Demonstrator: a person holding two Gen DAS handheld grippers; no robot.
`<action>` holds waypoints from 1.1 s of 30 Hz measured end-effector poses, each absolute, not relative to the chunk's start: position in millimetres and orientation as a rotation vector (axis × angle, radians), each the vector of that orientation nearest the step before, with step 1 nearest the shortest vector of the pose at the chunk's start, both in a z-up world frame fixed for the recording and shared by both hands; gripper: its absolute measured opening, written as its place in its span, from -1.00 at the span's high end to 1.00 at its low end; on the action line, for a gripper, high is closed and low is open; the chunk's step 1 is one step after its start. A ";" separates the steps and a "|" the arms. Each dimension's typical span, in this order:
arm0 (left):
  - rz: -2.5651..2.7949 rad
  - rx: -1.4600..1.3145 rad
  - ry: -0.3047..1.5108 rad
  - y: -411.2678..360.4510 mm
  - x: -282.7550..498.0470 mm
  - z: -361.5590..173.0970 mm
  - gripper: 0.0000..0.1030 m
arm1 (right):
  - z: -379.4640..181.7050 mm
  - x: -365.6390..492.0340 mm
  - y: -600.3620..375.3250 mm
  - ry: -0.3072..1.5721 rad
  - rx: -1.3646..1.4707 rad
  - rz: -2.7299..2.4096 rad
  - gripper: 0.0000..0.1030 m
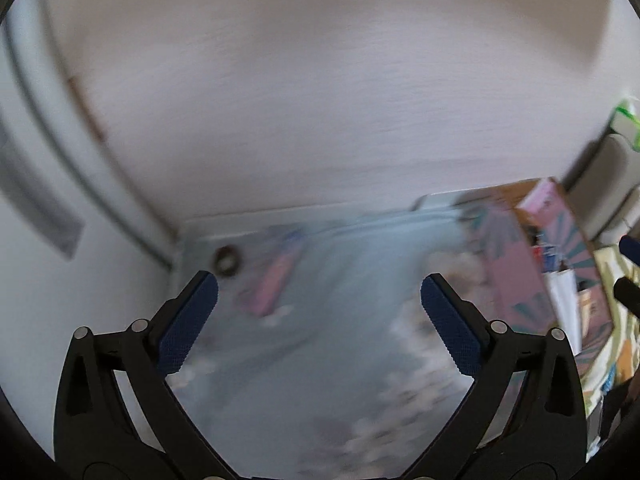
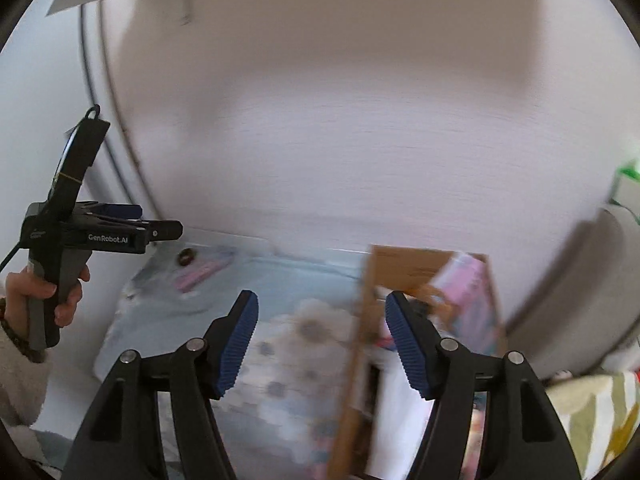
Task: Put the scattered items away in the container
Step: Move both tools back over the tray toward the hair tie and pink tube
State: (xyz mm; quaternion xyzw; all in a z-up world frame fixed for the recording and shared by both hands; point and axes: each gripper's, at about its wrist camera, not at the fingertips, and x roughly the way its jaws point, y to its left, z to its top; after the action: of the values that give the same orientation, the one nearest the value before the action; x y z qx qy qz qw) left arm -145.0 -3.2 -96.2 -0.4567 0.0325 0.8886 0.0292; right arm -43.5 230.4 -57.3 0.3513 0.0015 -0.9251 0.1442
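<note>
Blue ribbed pads frame the lower edge of both views. Left gripper (image 1: 319, 286) has its jaws spread wide, nothing between them; through the gap only the pale blue flowered cloth (image 1: 320, 344) shows. Right gripper (image 2: 322, 306) has its jaws apart as well, less widely, with nothing pinched; its right-hand pad (image 2: 408, 344) sits in front of the cardboard box (image 2: 404, 268) in the picture, and whether it touches the box I cannot tell.

Both views are smeared by motion blur.

Cardboard box, the container: open-topped, at the right side of the cloth, holding a pink packet (image 2: 468, 280) propped at a tilt and other printed, colourful things too blurred to name. In the left wrist view the same box (image 1: 520, 248) lies at the right edge, well clear of that gripper's jaws.

Still out on the cloth, at its far left corner by the wall: a small dark ring (image 1: 227, 259) and, just beside it, a flat pink item (image 1: 272, 284). Both also show in the right wrist view, ring (image 2: 186, 257) and pink item (image 2: 202, 272) close together, well apart from the box.

Right wrist view also catches the left gripper from the side, held up at the left, a person's hand (image 2: 40, 300) round its grey handle, cream fleecy sleeve (image 2: 16, 376) and beaded bracelet at the wrist.

White wall (image 2: 360, 120) behind. Green-and-white patterned fabric (image 2: 592, 416) at lower right.
</note>
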 end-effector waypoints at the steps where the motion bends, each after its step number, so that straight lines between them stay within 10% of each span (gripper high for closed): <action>1: 2.747 -1.443 0.102 -17.8 -144.5 -99.9 -0.98 | -58.6 -47.8 223.4 -0.003 1.018 -2.649 -0.20; 33: 2.648 -1.544 0.027 -118.3 -269.8 -241.1 -0.98 | -233.2 -198.2 38.1 -0.322 1.431 -2.566 -0.20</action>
State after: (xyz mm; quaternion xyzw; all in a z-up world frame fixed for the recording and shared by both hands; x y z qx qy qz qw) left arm -269.8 -118.3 -241.1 -0.5033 0.0087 0.8632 0.0381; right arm -198.2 38.1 -233.2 0.4821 -0.1083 -0.8644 0.0927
